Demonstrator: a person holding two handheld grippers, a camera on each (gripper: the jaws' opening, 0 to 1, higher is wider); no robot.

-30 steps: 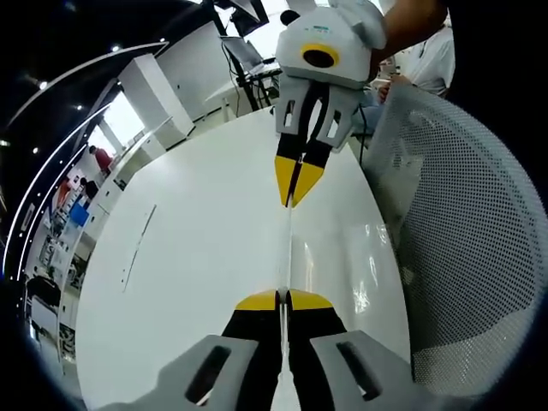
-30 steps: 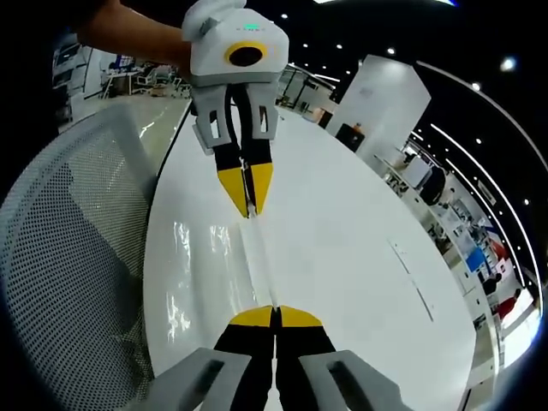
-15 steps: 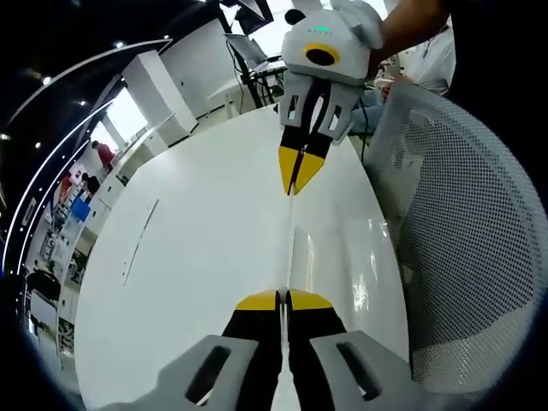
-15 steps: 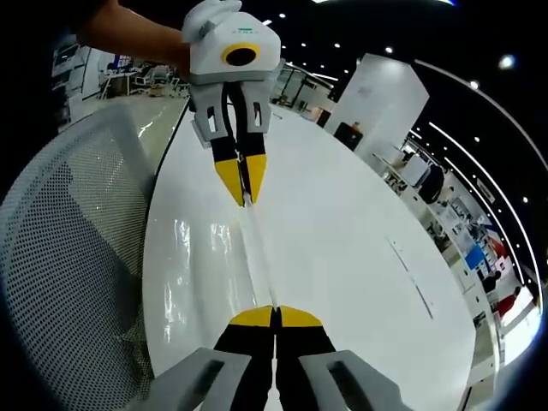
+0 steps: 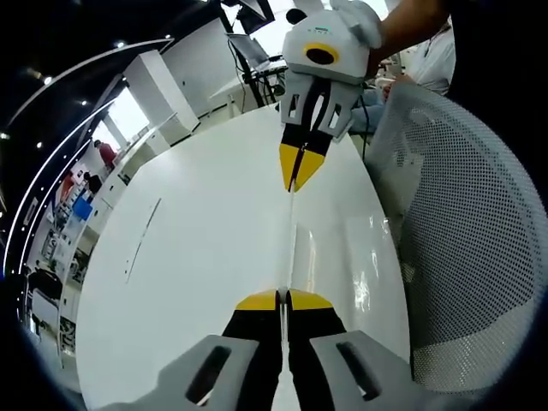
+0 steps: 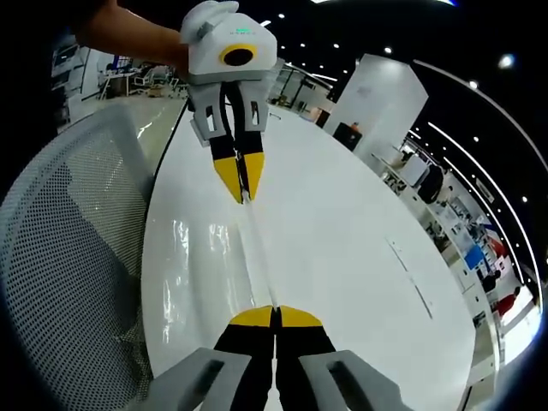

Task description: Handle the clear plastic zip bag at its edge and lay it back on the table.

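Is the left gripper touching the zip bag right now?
Touching. In the left gripper view the left gripper is shut on the zip bag edge.

A white mesh chair back (image 5: 467, 231) stood close on my right, against the edge of the glossy white table (image 5: 205, 257). Ceiling lights glared off that tabletop (image 6: 342, 240), and a thin dark line (image 6: 409, 274) marked it. Beyond it stood a white pillar (image 6: 381, 94), with desks and monitors (image 5: 248, 51) farther off.

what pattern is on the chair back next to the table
White mesh dotted with small dark holes. The chair back shows best in the left gripper view, beside the table.
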